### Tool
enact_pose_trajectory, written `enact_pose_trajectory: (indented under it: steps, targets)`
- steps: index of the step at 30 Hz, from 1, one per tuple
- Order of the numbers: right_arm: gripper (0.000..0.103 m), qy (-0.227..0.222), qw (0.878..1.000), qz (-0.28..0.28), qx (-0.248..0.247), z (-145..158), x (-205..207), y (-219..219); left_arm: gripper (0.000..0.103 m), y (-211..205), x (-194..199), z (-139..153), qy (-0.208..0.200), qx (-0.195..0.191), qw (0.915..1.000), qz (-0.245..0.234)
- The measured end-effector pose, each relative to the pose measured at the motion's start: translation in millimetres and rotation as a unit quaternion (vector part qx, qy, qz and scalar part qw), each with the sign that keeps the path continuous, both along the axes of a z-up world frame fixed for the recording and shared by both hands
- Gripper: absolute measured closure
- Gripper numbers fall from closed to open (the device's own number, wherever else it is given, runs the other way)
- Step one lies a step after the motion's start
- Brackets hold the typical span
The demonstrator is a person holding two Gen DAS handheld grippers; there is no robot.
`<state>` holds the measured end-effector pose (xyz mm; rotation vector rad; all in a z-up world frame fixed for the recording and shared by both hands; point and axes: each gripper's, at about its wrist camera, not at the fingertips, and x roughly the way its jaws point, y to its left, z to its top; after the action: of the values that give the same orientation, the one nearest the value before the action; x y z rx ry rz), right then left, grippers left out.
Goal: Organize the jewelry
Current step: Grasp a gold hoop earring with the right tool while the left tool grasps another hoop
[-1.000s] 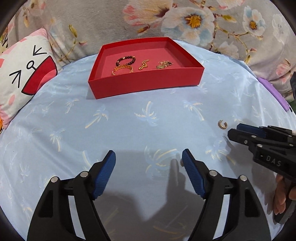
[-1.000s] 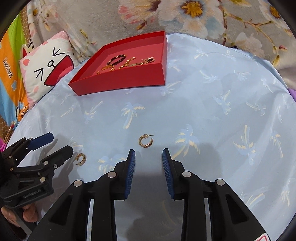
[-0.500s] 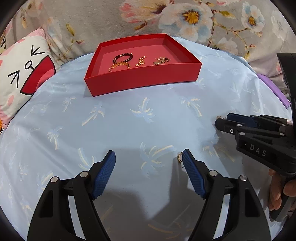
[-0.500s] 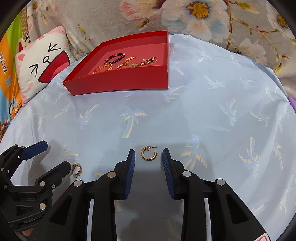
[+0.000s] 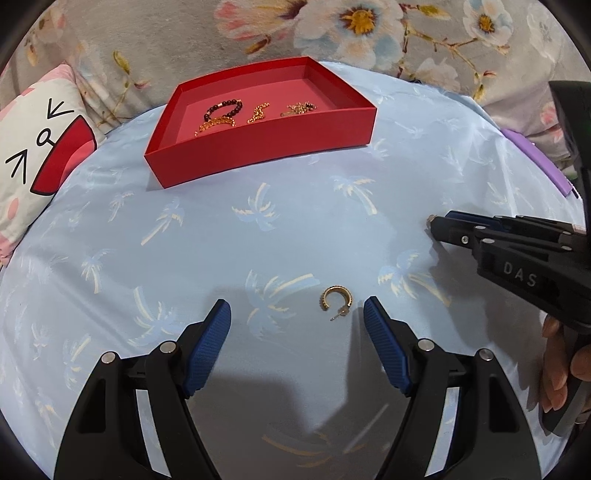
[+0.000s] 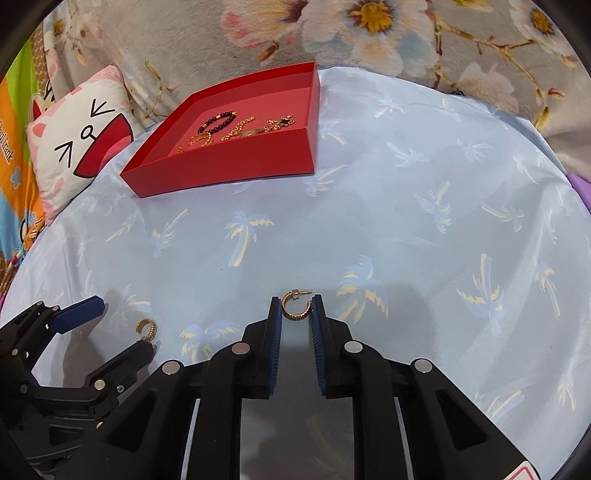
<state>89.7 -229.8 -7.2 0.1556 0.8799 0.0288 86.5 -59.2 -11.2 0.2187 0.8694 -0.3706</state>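
A red tray (image 5: 258, 146) at the back holds a dark bead bracelet (image 5: 224, 108) and gold chains (image 5: 258, 112); it also shows in the right wrist view (image 6: 229, 166). One gold hoop earring (image 5: 335, 301) lies on the blue cloth just ahead of my open left gripper (image 5: 297, 317), nearer its right finger. A second gold hoop earring (image 6: 295, 305) sits between the fingertips of my right gripper (image 6: 296, 308), whose jaws are narrowly open around it. The first earring (image 6: 147, 328) shows between the left gripper's fingers (image 6: 79, 314) in the right wrist view.
The blue palm-print cloth (image 5: 258, 236) covers a rounded surface. A cat-face pillow (image 5: 40, 155) lies at the left, floral fabric (image 5: 369, 33) behind. A purple strip (image 5: 535, 162) lies at the right edge. The right gripper's body (image 5: 517, 258) reaches in from the right.
Both grippers moved forward toward the earrings. The left earring has come into the left gripper's opening. The right earring now sits between the right fingertips.
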Motion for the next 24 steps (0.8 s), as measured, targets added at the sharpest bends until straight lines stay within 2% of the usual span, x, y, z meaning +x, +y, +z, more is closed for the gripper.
enact_pose_trajectory:
  steps: [4, 7, 9, 18, 24]
  targets:
    - [0.088, -0.002, 1.000, -0.003, 0.001, 0.3, -0.9, -1.2, 0.035, 0.0, 4.7, -1.5, 0.008, -0.005, 0.9999, 0.007]
    - [0.088, -0.001, 1.000, -0.003, 0.001, 0.2, -0.8, -0.7, 0.043, -2.7, 4.4, -1.3, 0.005, -0.004, 1.0000, 0.002]
    - [0.088, -0.001, 1.000, -0.003, 0.003, 0.2, -0.5, -0.8, 0.054, -5.2, 2.9, -0.6, 0.002, -0.004, 1.0000, -0.006]
    - [0.088, -0.001, 1.000, -0.001, 0.004, -0.4, -0.2, -1.4, 0.087, -6.7, 0.7, 1.4, 0.002, -0.019, 0.9996, -0.020]
    - [0.088, -0.006, 1.000, 0.000, 0.002, 1.5, -1.7, 0.0, 0.087, -3.1, 1.2, 1.7, 0.007, -0.033, 0.9992, -0.020]
